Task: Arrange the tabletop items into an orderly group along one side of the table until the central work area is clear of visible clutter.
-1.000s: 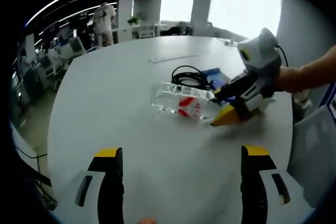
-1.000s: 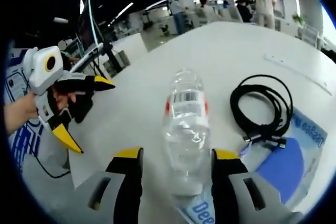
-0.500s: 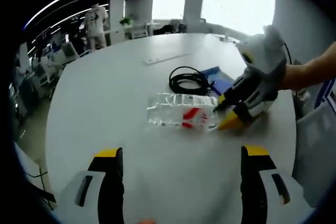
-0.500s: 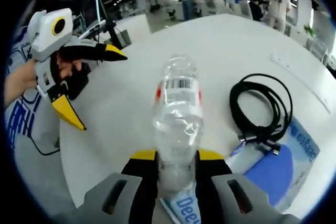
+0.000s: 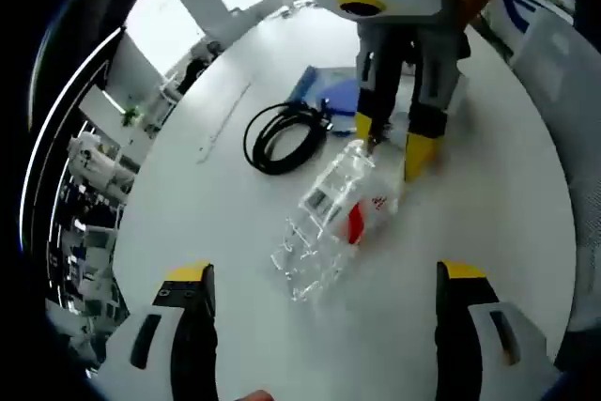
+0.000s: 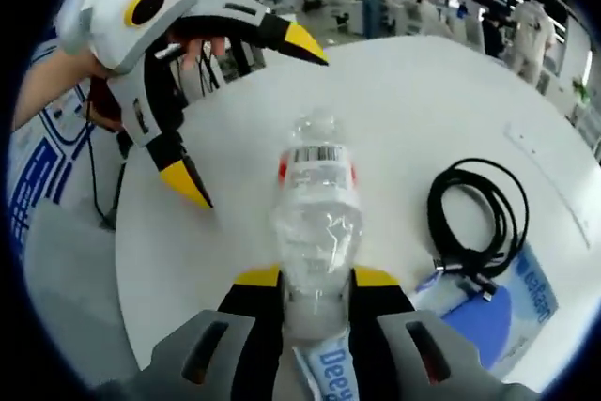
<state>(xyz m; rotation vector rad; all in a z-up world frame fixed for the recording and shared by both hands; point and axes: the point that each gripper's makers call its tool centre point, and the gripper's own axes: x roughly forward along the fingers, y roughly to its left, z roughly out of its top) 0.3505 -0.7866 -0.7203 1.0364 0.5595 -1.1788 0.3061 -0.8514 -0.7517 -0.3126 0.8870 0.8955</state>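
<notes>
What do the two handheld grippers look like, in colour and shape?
Each gripper has a white plastic body, black jaws with yellow tips, and a yellow ring around a dark round part. See the left gripper and the right gripper.

The white table (image 5: 216, 223) carries a clear plastic bottle (image 5: 333, 218), a coiled black cable (image 5: 282, 133) and, seemingly, a blue leaflet (image 6: 526, 302).
</notes>
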